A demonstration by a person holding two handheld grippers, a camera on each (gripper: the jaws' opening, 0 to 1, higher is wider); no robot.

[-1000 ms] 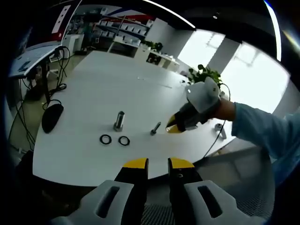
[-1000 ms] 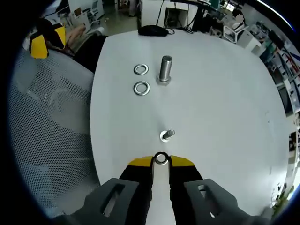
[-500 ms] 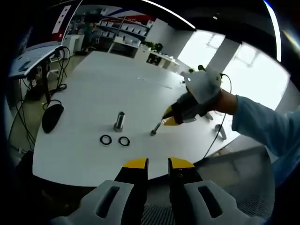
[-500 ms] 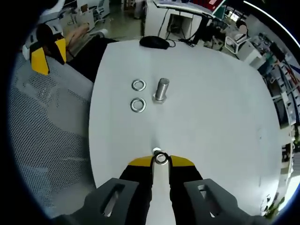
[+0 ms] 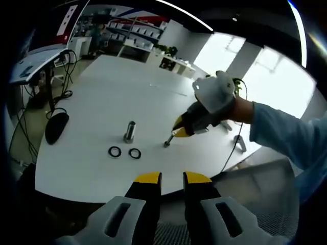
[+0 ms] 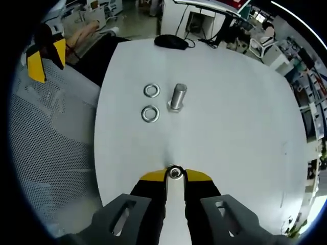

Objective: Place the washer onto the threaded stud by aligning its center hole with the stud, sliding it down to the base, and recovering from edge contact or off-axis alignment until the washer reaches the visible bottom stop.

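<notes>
Left gripper view looks across the table [image 5: 102, 92] from afar; right gripper view hangs close above it.

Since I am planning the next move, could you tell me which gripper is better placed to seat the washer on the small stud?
Right. The right gripper already holds the washer directly above the small stud, while the left gripper hangs back off the table edge, holding nothing.
</notes>
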